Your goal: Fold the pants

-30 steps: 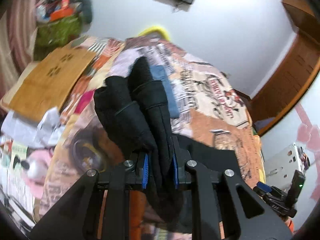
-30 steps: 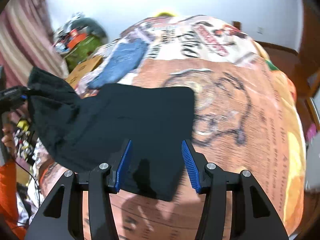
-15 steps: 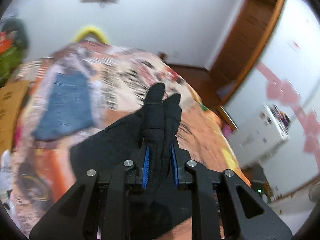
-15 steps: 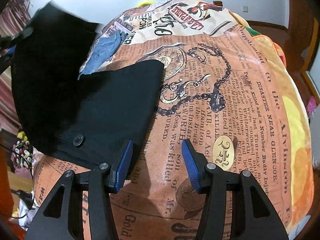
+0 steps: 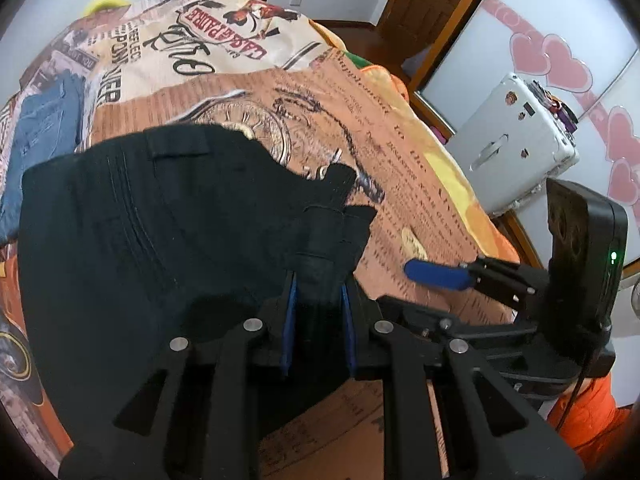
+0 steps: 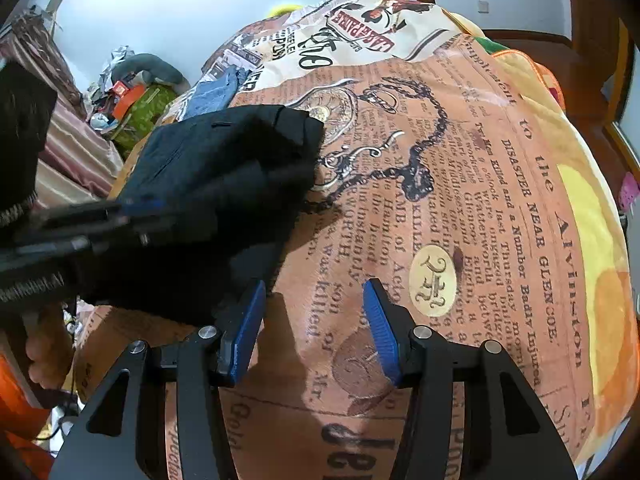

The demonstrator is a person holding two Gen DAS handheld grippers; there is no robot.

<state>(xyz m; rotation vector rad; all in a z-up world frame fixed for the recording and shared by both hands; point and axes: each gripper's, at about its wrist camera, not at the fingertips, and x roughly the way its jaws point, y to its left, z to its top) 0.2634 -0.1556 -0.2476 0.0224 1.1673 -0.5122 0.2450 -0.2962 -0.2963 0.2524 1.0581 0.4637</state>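
Note:
The black pants [image 5: 152, 224] lie bunched on the printed bedspread [image 5: 400, 152]. My left gripper [image 5: 319, 292] is shut on the pants' leg ends, holding them over the waist part near the front edge. In the right wrist view the pants [image 6: 224, 168] sit at the left, and the left gripper [image 6: 100, 224] shows blurred over them. My right gripper [image 6: 314, 312] is open and empty, just right of the pants above the bedspread [image 6: 480, 200]. It also shows in the left wrist view [image 5: 436, 274].
Folded blue jeans [image 5: 40, 132] lie at the bed's far left. A white suitcase [image 5: 516, 148] stands right of the bed beside a wooden door [image 5: 432, 12]. Clutter and a green bag [image 6: 140, 108] sit by the striped curtain [image 6: 76, 144].
My left gripper has swung the leg ends from the left across and down onto the waist part. My right gripper moved a little right, off the pants, and stayed open.

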